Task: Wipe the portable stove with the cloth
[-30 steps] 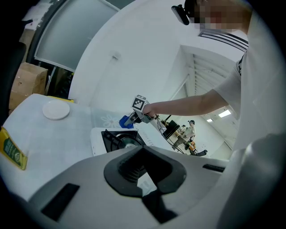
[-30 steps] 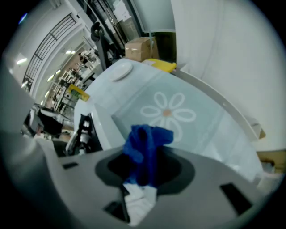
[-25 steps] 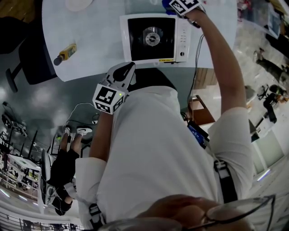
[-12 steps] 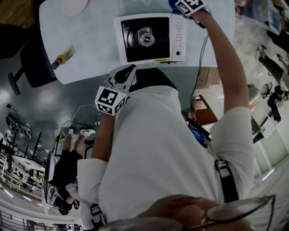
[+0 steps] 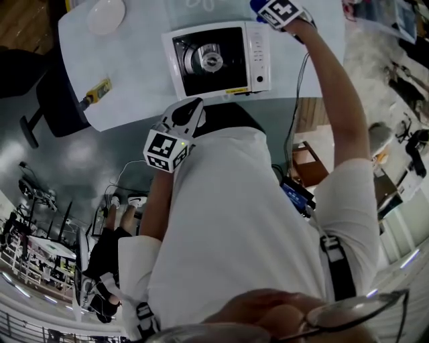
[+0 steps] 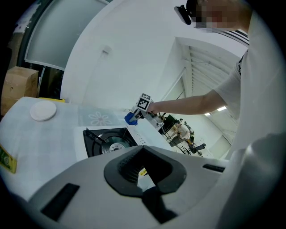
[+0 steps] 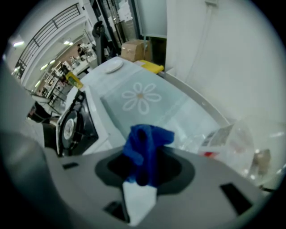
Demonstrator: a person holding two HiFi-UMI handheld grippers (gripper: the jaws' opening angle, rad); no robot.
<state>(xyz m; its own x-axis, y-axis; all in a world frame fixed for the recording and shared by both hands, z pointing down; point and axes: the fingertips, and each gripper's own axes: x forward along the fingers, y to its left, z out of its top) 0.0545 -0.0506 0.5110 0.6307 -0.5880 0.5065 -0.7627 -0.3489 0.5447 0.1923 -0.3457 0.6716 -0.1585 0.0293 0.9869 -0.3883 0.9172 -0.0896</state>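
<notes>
**Stove (image 5: pixel 218 59) on the table, blue cloth (image 7: pixel 145 150) held at its far right corner**

Nearest the person's chest, the left gripper (image 5: pixel 184 117) is held up short of the table (image 5: pixel 134 60). Its jaws are drawn together with nothing between them, and they point toward the stove.

The stove sits on the table near the front edge. It has a white body with a black top and a round burner in the middle, and its control strip runs along the right side. To its left lies a yellow-handled tool (image 5: pixel 96 92).

Beyond the control strip, at the end of an outstretched arm, the right gripper (image 5: pixel 281 10) is clamped on the cloth, which bunches up out of its jaws. From the left gripper view the cloth hangs just above the stove's far right corner, apart from the surface.

Further back lies a pale mat (image 7: pixel 140 100) with a flower print, just behind the stove. A crumpled clear plastic bag (image 7: pixel 232 138) is to the mat's right. A white round dish (image 5: pixel 106 15) sits at the far left of the table, and a cardboard box (image 7: pixel 136 49) stands past the table's end.
</notes>
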